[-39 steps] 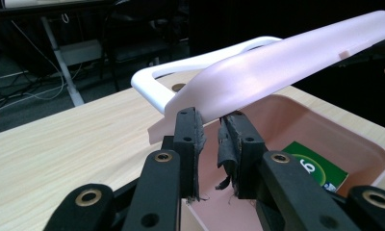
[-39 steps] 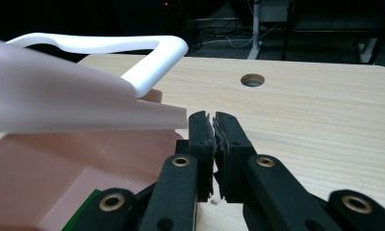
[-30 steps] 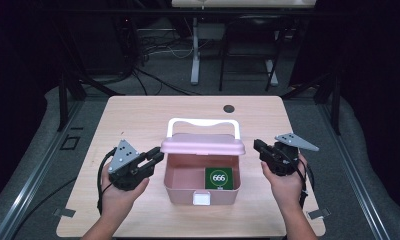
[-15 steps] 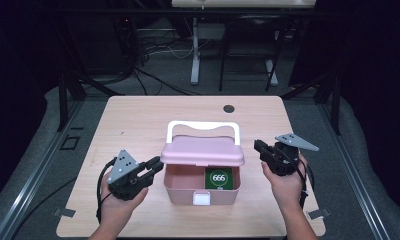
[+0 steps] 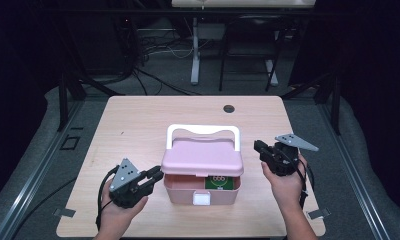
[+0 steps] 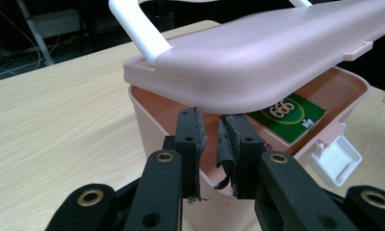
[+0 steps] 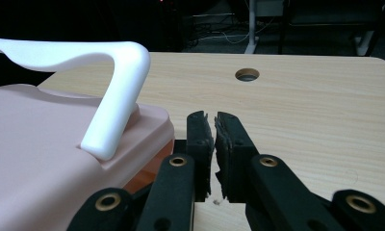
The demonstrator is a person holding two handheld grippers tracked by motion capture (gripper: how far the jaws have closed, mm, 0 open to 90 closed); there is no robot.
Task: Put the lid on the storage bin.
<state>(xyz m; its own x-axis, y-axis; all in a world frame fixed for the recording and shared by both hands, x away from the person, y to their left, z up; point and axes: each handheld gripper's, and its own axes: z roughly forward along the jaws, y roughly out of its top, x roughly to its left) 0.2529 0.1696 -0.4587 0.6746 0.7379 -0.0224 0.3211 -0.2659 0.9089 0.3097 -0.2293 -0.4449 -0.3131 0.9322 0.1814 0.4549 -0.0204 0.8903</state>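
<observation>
Pink plastic box (image 5: pixel 200 187) sits near the table's (image 5: pixel 138 120) 6 o'clock edge, centre, lid (image 5: pixel 203 157) half lowered with a gap open along the front; white handle (image 5: pixel 203 131) stands up at the lid's 12 o'clock side. Green packet (image 6: pixel 289 115) marked 666 lies inside on the box floor, visible through the gap. White latch (image 5: pixel 202 199) hangs unfastened at the front wall. Left gripper (image 5: pixel 150 176) at the box's 9 o'clock, tips just under the lid's side edge; in the left gripper view jaws nearly closed, narrow slit, gripping nothing, pads (image 6: pixel 193 132) frayed. Right gripper (image 5: pixel 260 149) at 3 o'clock, just beside the box, apart from it; jaws nearly together, empty. Looks like lid closing, roughly midway, a judgement only. Risks: left tips sit in the closing gap, so the lid may pinch them or stay propped; lid could drop uncontrolled since nothing holds it; a sideways nudge could slide the light box; latch may not catch.
</observation>
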